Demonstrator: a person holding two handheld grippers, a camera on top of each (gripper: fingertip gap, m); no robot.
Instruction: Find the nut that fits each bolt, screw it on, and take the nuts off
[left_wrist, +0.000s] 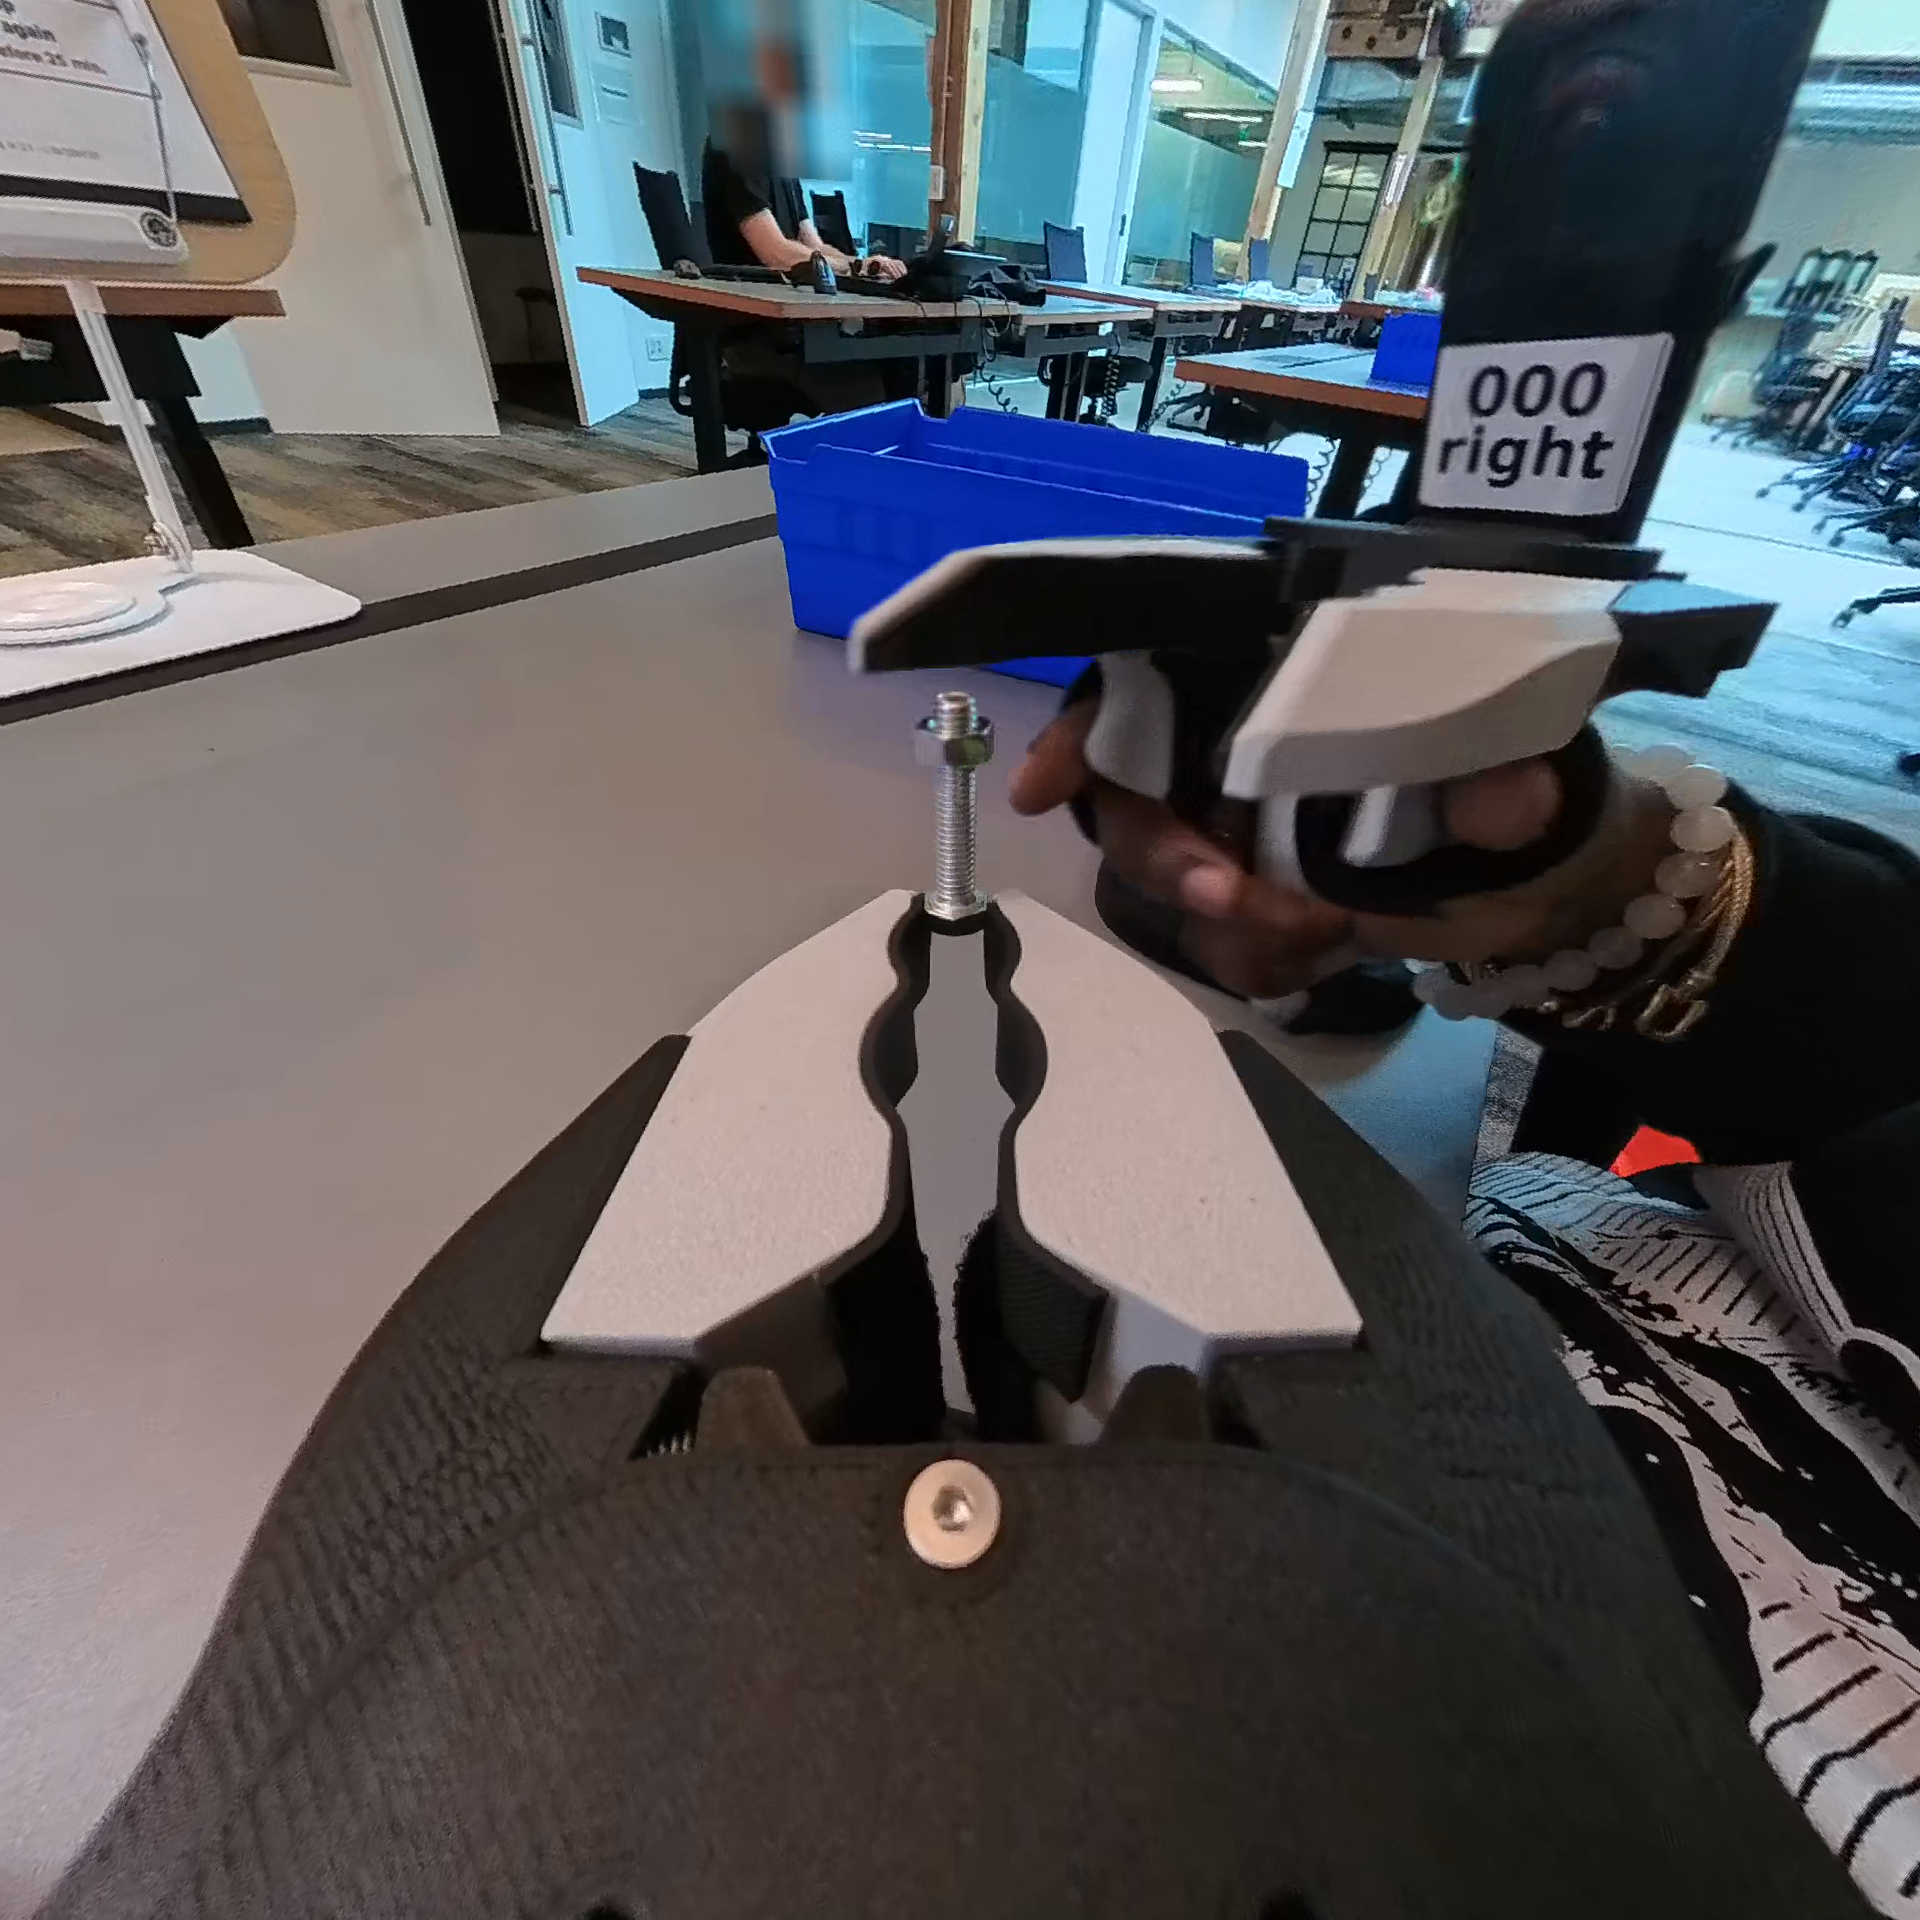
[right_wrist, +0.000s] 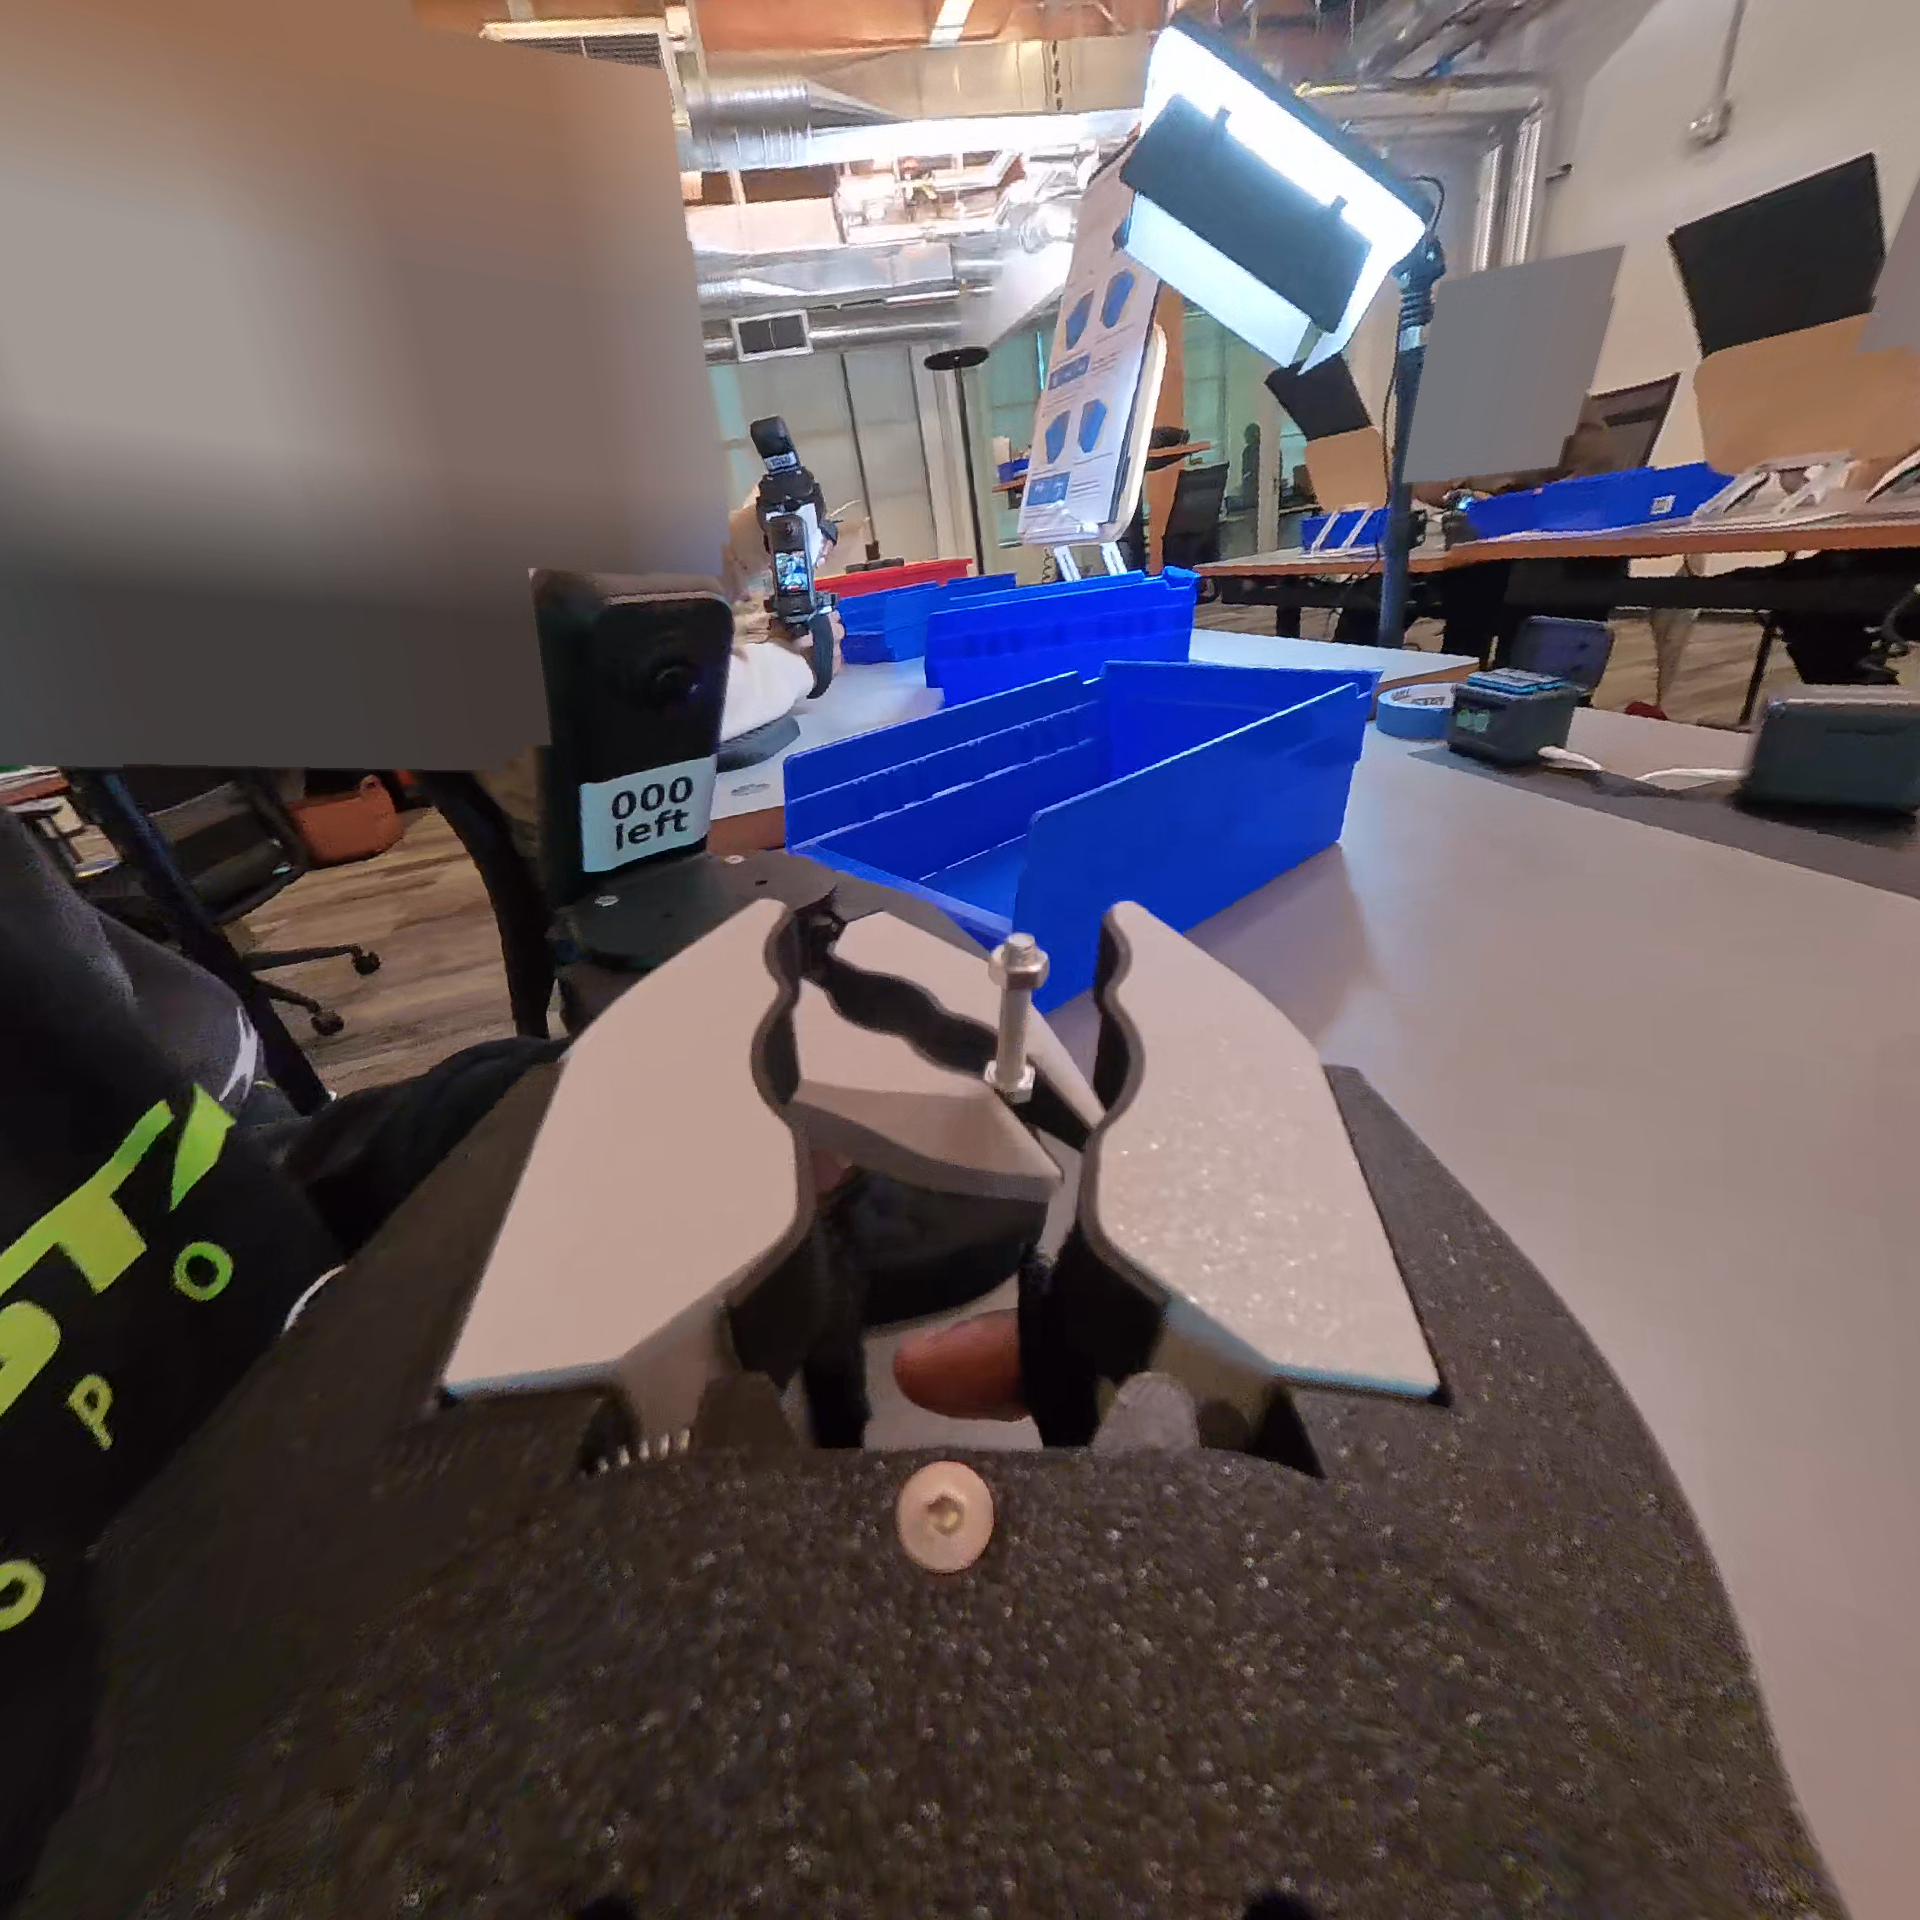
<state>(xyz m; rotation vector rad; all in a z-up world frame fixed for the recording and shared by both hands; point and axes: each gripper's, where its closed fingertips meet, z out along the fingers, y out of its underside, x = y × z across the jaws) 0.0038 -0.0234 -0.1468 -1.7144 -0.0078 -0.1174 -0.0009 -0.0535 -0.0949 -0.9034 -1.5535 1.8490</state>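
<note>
Closest to our left wrist camera, the left gripper (left_wrist: 954, 920) pinches the hex head of a silver bolt (left_wrist: 954, 831) between its fingertips, the shaft standing upright at twelve o'clock. We see a nut (left_wrist: 954, 744) threaded on near the bolt's top end. Our right gripper (right_wrist: 940, 997) sits at two o'clock from the bolt in that view, its jaws spread wide and gripping nothing. At one o'clock behind it, a blue bin (left_wrist: 997, 520) rests on the grey table (left_wrist: 416, 831).
</note>
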